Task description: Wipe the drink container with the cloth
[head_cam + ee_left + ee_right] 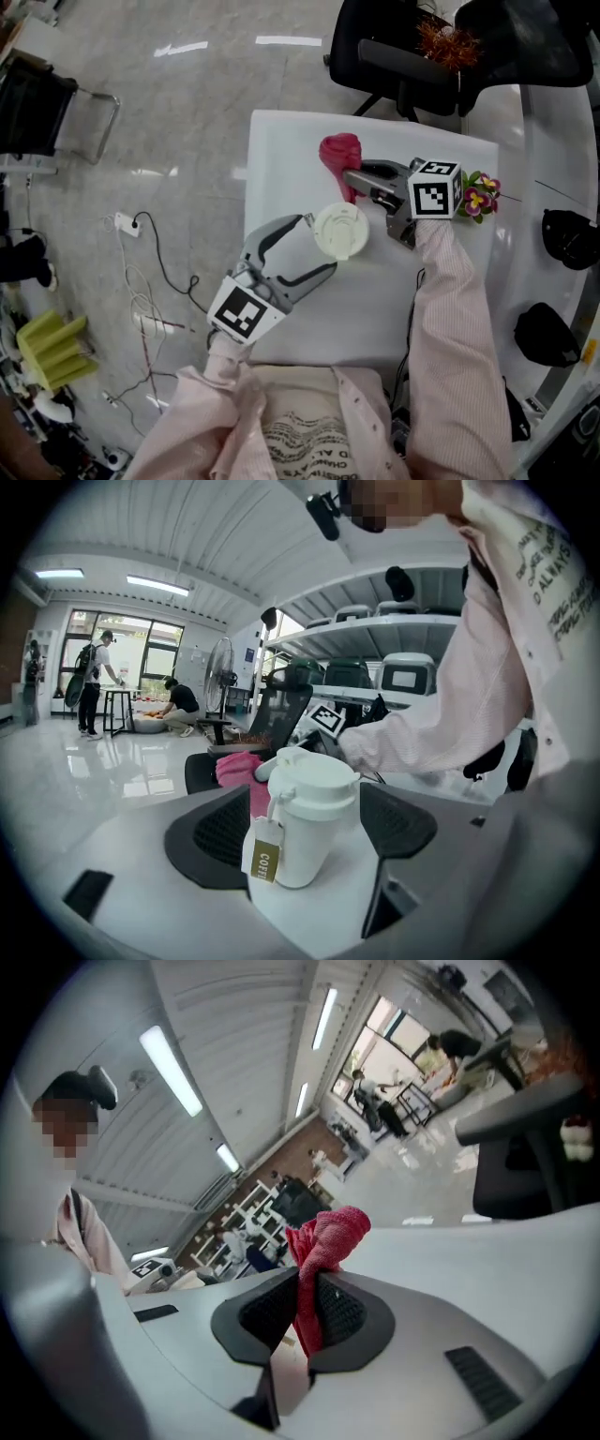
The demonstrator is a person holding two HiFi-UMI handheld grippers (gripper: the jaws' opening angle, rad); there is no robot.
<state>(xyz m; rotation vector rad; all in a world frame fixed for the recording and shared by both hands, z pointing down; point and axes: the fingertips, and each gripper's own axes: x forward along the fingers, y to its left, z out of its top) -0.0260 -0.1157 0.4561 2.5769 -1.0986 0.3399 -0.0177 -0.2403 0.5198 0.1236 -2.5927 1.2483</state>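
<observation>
The drink container [311, 813], a white lidded cup, stands with its long axis upright and its lid toward the head camera, over the middle of the white tabletop [281, 150]. A small tag [265, 862] hanging from the lid reads "COFFE" down its gold strip. The left hand-held gripper [320, 246] has its two jaws closed against the cup's sides. Near the cup, on its far side, hangs the red cloth [323, 1237], bunched and pinched tight between the nearly closed jaws of the right hand-held gripper [352, 180].
</observation>
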